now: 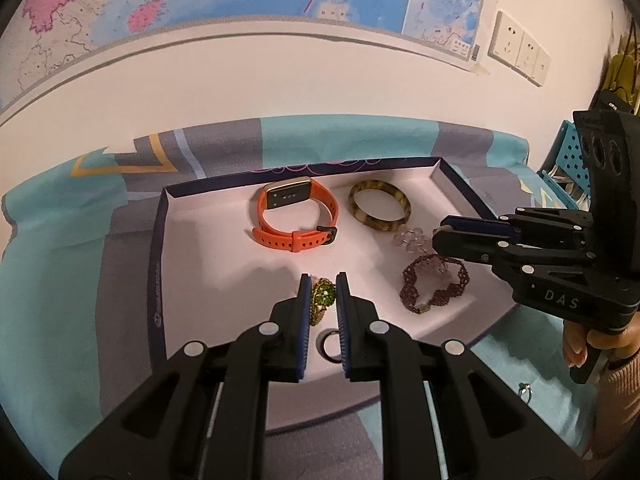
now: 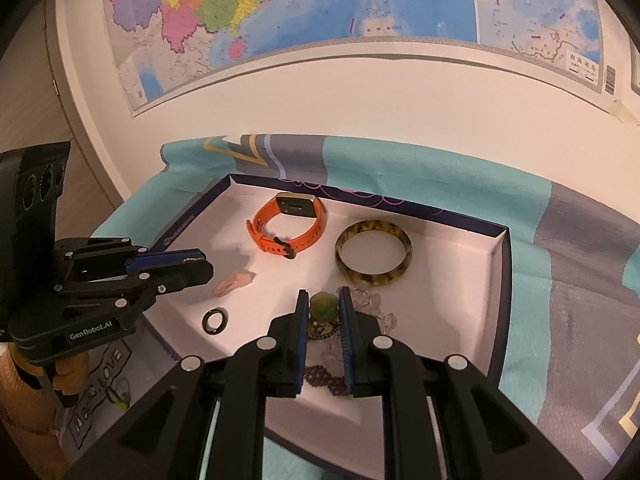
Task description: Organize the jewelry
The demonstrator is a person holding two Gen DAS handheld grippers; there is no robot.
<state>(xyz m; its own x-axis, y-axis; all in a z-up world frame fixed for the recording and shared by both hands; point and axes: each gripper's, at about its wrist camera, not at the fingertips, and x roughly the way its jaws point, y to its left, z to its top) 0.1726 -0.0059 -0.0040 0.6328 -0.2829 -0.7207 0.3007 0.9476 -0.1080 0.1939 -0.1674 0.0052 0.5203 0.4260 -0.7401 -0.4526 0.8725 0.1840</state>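
My left gripper (image 1: 324,280) is shut on a green jewelled brooch (image 1: 323,298) and hangs over the front of the white tray (image 1: 160,240); from the right wrist view it (image 2: 204,266) sits at the tray's left edge. My right gripper (image 2: 324,298) is shut on a round green stone piece (image 2: 324,307) above the tray (image 2: 504,280); it (image 1: 440,232) reaches in from the right. In the tray lie an orange watch (image 1: 296,216) (image 2: 292,224), a mottled bangle (image 1: 378,206) (image 2: 374,256), a purple beaded bracelet (image 1: 434,280), clear beads (image 1: 412,238), a dark ring (image 2: 206,320) and a pink clip (image 2: 236,282).
The tray rests on a teal and grey cloth (image 1: 52,280) against a wall with maps. A small ring (image 1: 524,390) lies on the cloth right of the tray. A blue perforated rack (image 1: 568,160) stands at the far right. A hand (image 1: 600,340) holds the right gripper's handle.
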